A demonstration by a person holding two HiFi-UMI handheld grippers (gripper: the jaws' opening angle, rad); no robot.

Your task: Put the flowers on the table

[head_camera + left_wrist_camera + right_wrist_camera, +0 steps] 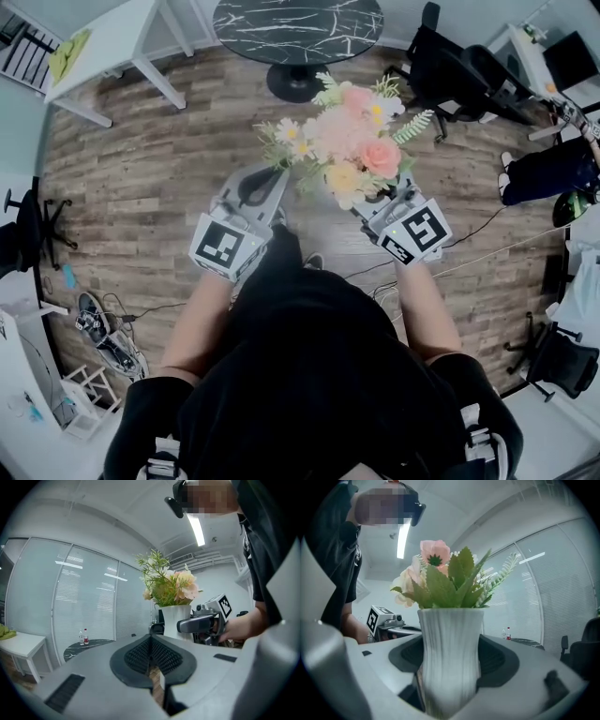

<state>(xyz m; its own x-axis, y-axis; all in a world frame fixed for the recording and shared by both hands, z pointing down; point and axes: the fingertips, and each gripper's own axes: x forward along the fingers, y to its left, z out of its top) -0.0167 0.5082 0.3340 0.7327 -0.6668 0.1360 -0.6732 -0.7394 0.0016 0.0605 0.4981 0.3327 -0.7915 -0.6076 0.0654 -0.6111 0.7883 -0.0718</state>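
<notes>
A bouquet of pink, peach and white flowers (352,141) with green sprigs stands in a white ribbed vase (450,658). My right gripper (380,208) is shut on that vase and holds it upright in the air over the wood floor. From the head view the blooms hide the vase. My left gripper (267,178) hovers just left of the bouquet, shut with nothing between its pads (151,641). The left gripper view shows the vase (177,616) apart from it, to the right. A round black marble table (298,28) stands ahead, beyond the flowers.
A white table (112,42) stands at the far left. Black office chairs (459,70) sit to the right of the round table. Two small bottles (83,637) stand on the marble top. Cables and clutter (103,337) lie on the floor at the left.
</notes>
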